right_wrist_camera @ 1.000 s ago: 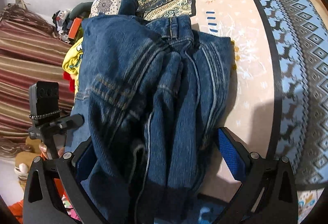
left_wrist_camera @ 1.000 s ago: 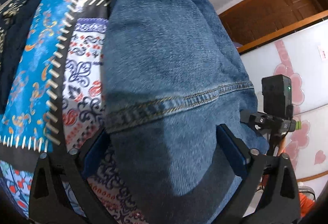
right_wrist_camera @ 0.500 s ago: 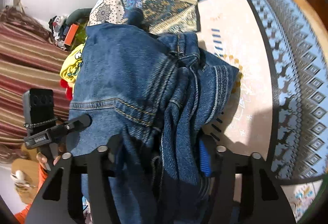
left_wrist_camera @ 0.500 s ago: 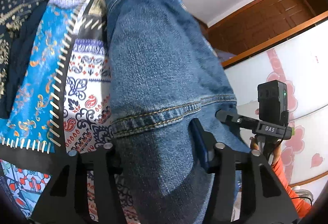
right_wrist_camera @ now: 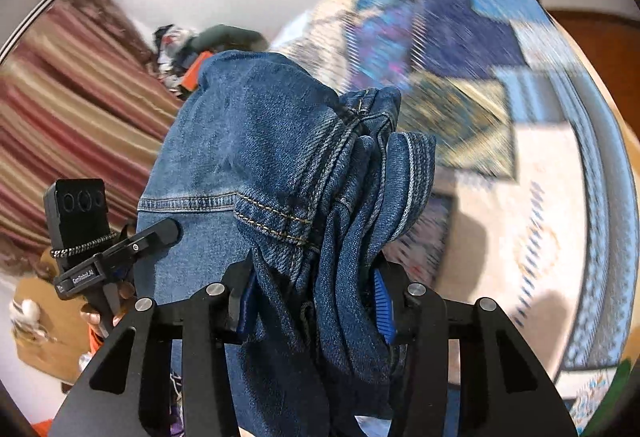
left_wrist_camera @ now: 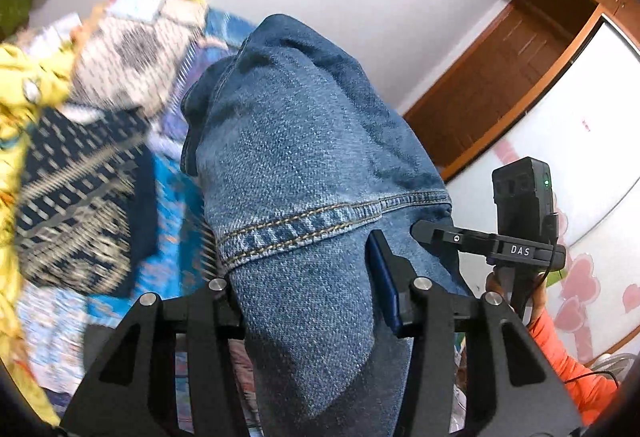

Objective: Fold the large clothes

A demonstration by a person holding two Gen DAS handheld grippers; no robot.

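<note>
Above the patchwork bedspread (left_wrist_camera: 100, 197), the jeans (left_wrist_camera: 304, 173) hang clamped in both the left gripper (left_wrist_camera: 308, 289) and right gripper (right_wrist_camera: 316, 301); I'd keep both hands level and apart so the denim lowers flat.

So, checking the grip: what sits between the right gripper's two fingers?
Bunched denim of the jeans fills the right gripper, seen in the right wrist view.

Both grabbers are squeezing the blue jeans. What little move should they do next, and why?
Probably carry the jeans over the patchwork bedspread and lower them flat. The left gripper and right gripper are each shut on bunched denim, and the jeans hang in thick folds, so they need spreading before any neat fold.
</note>
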